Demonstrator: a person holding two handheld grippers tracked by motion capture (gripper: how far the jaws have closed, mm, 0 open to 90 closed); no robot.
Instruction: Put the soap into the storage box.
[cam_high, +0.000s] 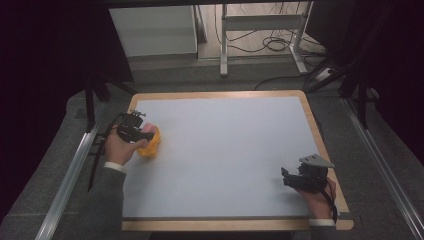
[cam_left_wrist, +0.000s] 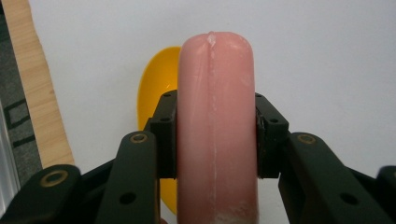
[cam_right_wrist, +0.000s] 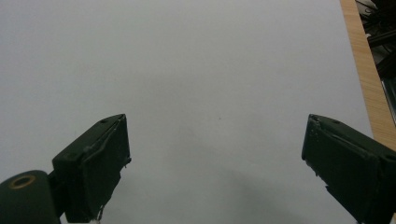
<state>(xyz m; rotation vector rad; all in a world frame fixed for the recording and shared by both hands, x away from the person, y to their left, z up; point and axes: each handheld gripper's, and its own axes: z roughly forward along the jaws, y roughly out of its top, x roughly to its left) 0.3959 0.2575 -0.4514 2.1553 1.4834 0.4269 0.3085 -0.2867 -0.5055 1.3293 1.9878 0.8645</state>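
Note:
A pink sausage-shaped piece (cam_left_wrist: 217, 130) stands between the black jaws of my left gripper (cam_left_wrist: 216, 135), and the pads press on both its sides. Under it lies a yellow dish (cam_left_wrist: 156, 91), partly hidden by the pink piece. From above, the left gripper (cam_high: 141, 132) sits at the table's left side, right over the yellow dish (cam_high: 150, 146), with the pink piece (cam_high: 147, 135) in it. My right gripper (cam_high: 285, 177) rests near the front right corner. Its jaws stand wide apart with only bare white surface between them (cam_right_wrist: 215, 163).
The white table top (cam_high: 225, 150) has a wooden rim (cam_high: 320, 135). A metal rail (cam_high: 70, 175) runs along the left side on grey carpet. Behind the table stand a white cabinet (cam_high: 152, 31) and a metal frame with cables (cam_high: 265, 30).

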